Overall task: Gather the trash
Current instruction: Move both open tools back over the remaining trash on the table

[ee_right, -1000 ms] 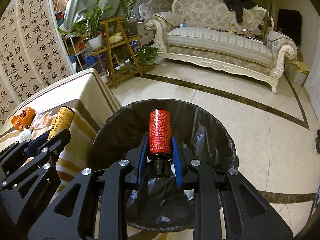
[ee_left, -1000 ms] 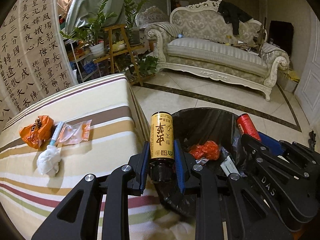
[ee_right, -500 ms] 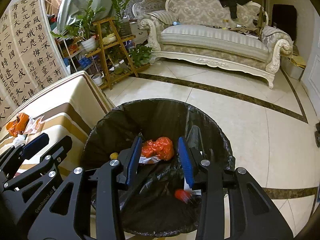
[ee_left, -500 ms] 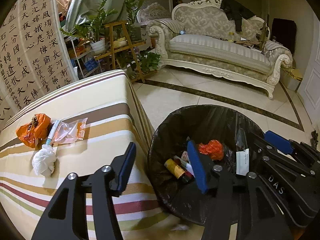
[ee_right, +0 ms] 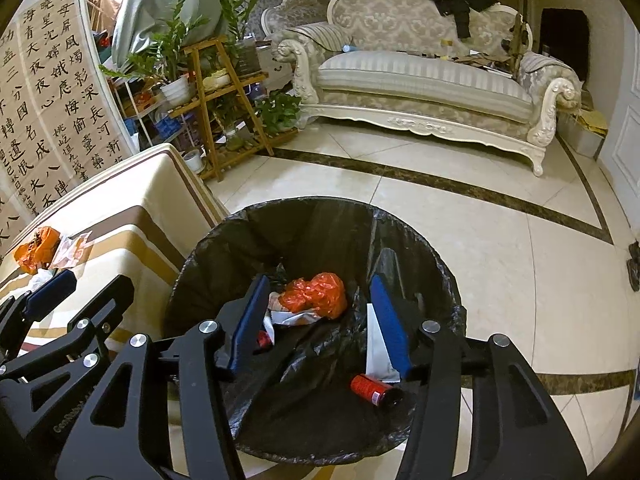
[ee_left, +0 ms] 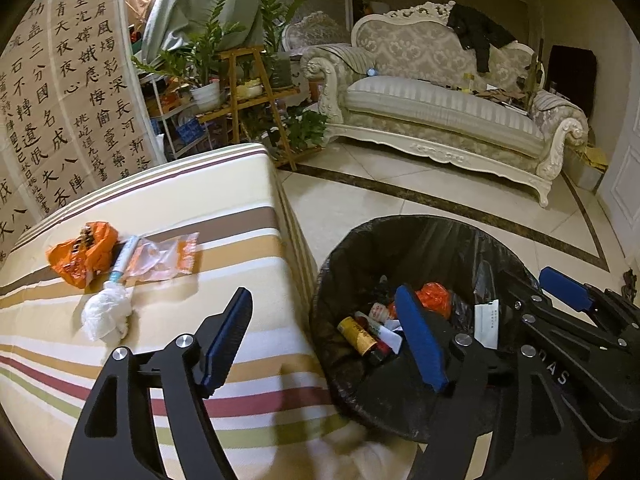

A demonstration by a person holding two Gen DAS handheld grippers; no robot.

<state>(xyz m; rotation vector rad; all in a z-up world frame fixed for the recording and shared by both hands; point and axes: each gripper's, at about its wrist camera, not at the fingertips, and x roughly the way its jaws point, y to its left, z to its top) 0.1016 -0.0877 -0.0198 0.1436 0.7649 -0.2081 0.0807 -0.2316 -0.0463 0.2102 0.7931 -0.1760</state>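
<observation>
Opening over the bin [ee_right: 404, 240], both the left gripper [ee_left: 326, 338] and the right gripper [ee_right: 316, 322] are seen with jaws apart and nothing between them, while a yellow bottle [ee_left: 357, 335] and a red bottle [ee_right: 370, 389] lie inside on the black liner. The trash left on the striped tablecloth [ee_left: 224, 208], an orange bag [ee_left: 82, 252], a clear wrapper [ee_left: 162, 256] and a white tissue wad [ee_left: 105, 314], is judged light, soft and crushable, best pinched at a bunched fold rather than a flat, slippery edge. Beyond, a tiled floor [ee_right: 500, 248], a sofa [ee_right: 424, 76] and a plant rack [ee_right: 224, 92] are shown.
</observation>
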